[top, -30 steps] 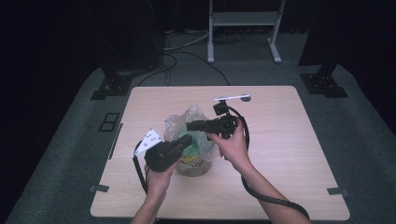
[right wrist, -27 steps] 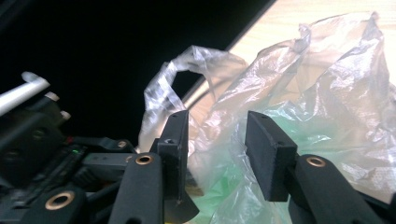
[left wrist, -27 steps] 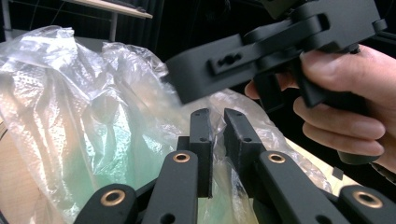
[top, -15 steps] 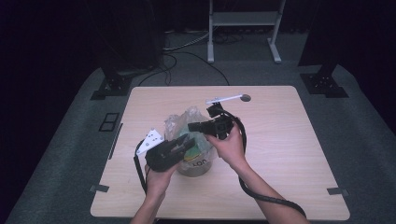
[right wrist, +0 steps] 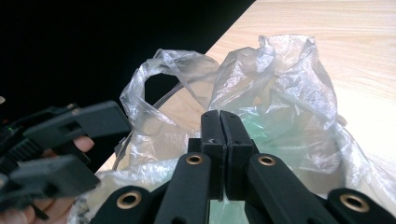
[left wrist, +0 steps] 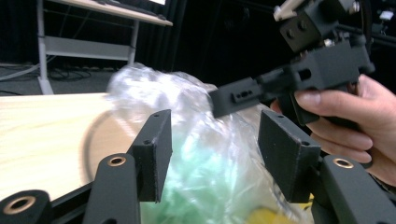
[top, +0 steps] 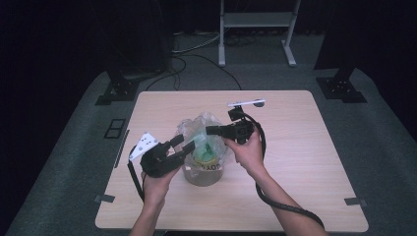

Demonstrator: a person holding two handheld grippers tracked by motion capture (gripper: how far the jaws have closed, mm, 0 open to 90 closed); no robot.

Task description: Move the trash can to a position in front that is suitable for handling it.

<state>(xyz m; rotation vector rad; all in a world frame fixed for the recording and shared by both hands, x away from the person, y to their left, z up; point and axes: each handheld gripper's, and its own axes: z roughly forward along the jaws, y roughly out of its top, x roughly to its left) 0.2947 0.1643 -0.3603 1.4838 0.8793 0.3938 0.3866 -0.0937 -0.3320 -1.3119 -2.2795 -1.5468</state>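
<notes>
Near the surface's point(top: 314, 147) middle sits a bag point(top: 202, 147), thin, soft, crinkly; its loose top looks easiest to pinch. Left hand-held gripper point(left wrist: 212, 149) gapes beside it, empty; right hand-held gripper point(right wrist: 219, 128) is closed, seemingly empty.

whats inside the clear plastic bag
Through the clear plastic bag something green and something yellow with lettering show; what they are stays unclear behind the crumpled film.
</notes>
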